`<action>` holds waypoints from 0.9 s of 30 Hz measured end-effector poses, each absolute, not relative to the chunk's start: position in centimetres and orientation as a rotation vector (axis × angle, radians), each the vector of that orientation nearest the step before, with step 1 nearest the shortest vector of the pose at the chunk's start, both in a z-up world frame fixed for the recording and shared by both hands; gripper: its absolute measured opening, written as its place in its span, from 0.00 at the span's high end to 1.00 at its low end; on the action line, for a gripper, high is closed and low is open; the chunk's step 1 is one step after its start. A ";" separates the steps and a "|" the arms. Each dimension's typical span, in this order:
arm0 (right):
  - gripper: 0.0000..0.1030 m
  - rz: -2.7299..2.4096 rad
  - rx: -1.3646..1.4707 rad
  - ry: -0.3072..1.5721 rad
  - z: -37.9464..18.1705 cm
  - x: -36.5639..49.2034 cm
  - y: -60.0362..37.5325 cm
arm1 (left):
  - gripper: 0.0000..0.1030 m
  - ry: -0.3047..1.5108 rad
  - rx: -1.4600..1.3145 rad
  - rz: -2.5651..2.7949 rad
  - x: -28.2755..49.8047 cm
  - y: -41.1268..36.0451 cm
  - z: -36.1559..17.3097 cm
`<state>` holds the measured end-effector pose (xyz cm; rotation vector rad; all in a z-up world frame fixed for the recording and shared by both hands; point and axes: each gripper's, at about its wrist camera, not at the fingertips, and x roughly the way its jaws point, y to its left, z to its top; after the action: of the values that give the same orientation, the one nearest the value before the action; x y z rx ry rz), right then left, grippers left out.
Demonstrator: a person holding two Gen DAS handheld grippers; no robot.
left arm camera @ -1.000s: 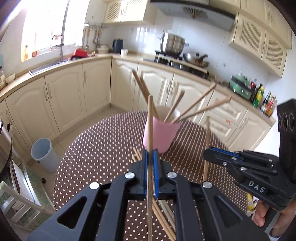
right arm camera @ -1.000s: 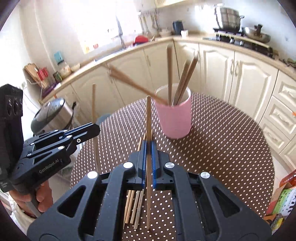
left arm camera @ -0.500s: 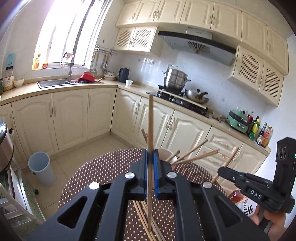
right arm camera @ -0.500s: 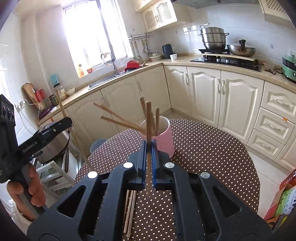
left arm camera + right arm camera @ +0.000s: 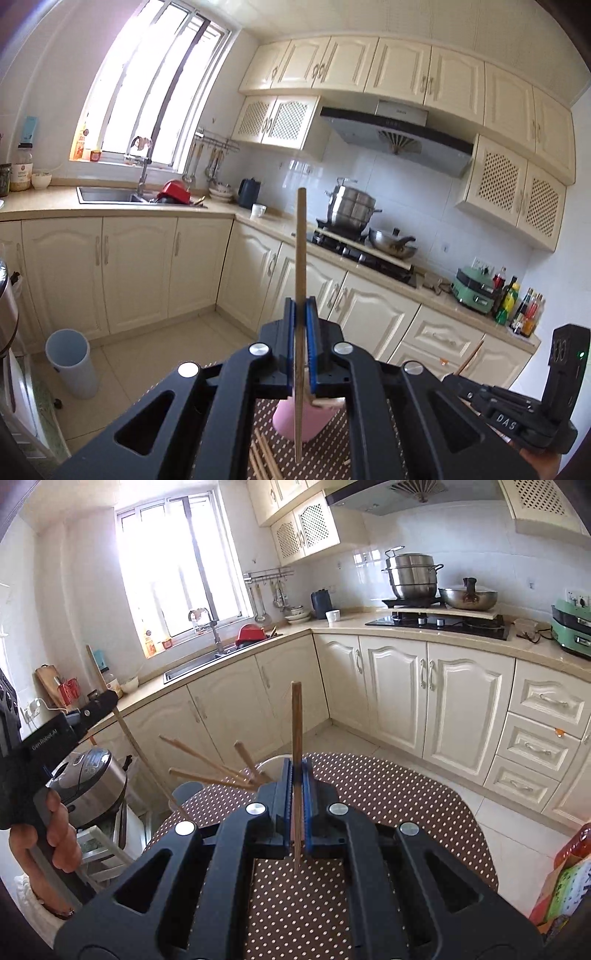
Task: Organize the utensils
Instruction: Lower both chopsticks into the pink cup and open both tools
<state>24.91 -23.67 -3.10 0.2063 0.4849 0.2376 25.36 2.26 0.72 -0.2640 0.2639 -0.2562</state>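
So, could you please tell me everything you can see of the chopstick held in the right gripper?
The chopstick is one slim, straight stick that looks like brown wood or bamboo, with a blunt, squared top. It stands almost upright, clamped partway along its length between the blue pads of the right gripper, which is shut on it. Its upper part rises above the pads; its thinner lower end hangs free over the dotted tablecloth, touching nothing else.

Round table (image 5: pixel 424 794) with a brown cloth full of white dots. On it, a pink cup (image 5: pixel 314 421) with wooden sticks poking out of it (image 5: pixel 199 753). Beside the cup, more loose sticks (image 5: pixel 262 459) flat on the cloth. At the table's right edge, a bright box (image 5: pixel 569 890), only partly in view.
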 end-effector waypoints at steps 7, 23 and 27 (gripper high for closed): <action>0.95 0.217 0.206 0.438 -2.1 26.8 -24.6 | 0.94 0.149 -0.249 -0.246 27.0 0.2 2.0; 0.95 0.191 0.156 0.262 0.7 28.2 -24.3 | 0.94 0.157 -0.220 -0.279 31.7 -3.6 -0.3; 0.95 0.200 0.169 0.200 1.2 27.6 -24.1 | 0.94 0.185 -0.188 -0.287 32.0 -4.1 -1.4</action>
<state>27.63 -24.06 1.24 0.1686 0.1999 0.2000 32.05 -4.09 -1.36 -0.1879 0.1853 -0.2866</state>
